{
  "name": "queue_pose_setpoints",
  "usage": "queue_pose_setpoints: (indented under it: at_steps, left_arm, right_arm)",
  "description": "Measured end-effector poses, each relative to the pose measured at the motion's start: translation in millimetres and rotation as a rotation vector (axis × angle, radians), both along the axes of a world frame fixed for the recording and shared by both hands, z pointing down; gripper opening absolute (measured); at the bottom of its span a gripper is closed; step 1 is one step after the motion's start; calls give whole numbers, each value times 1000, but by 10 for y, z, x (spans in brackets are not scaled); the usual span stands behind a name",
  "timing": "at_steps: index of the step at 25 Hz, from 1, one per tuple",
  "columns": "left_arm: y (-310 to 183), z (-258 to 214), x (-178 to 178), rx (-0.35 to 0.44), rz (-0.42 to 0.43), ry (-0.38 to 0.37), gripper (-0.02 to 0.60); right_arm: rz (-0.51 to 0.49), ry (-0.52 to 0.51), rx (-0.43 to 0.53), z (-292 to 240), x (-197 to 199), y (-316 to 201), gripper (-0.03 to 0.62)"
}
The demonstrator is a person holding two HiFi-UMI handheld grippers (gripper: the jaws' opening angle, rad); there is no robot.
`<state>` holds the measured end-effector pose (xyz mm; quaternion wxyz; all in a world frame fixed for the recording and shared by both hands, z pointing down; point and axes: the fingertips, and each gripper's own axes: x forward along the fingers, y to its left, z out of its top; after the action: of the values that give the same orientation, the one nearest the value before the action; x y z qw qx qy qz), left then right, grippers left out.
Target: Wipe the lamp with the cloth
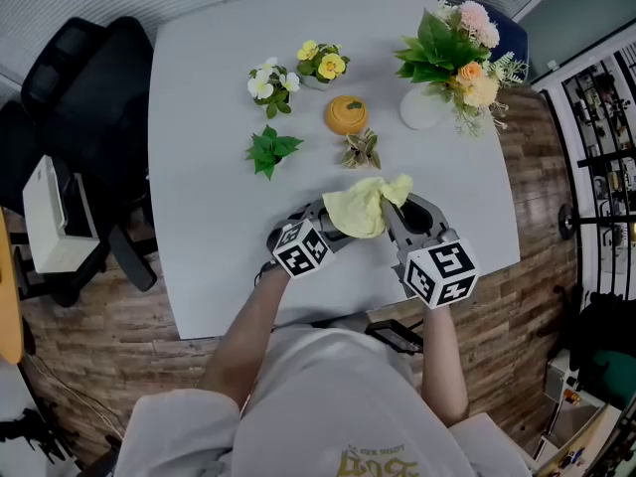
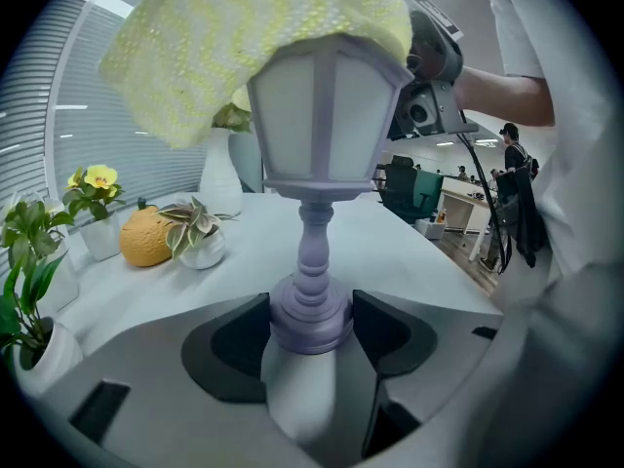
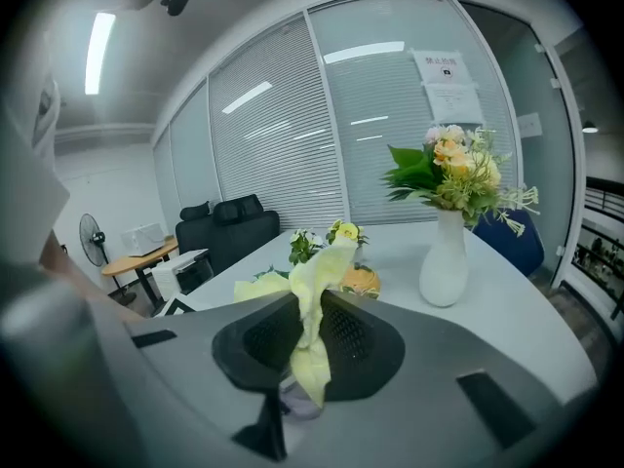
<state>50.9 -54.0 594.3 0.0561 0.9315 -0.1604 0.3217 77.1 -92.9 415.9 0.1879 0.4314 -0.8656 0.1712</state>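
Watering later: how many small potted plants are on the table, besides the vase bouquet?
4: white-flowered plant and yellow-flowered plant farthest, leafy green plant nearer left, striped-leaf plant by the orange ornament. None appears hidden.

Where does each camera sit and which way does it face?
Head view: on the head, looking down at the table; forearms, left gripper, right gripper show.
Left gripper view: along its jaws, clamped on the base of the lamp; right gripper behind.
Right gripper view: toward the blinds, jaws shut on the cloth.
Shared: cloth, white vase.

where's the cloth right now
In the head view the cloth sits near the table's near edge, draped over the lamp and pinched by the right gripper.
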Motion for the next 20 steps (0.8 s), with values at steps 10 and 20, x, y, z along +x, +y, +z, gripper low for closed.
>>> queue_pose_setpoints:
  at_steps: [10,20]
  left_arm:
    - [-6,0,3,0,0,1,270]
    - [-4,12,7,-3,1,0,270]
  right_arm:
    - [-106,-126,-124,88,-72,-185,61]
    - [-150,-166,-171,174,-149,-298,61]
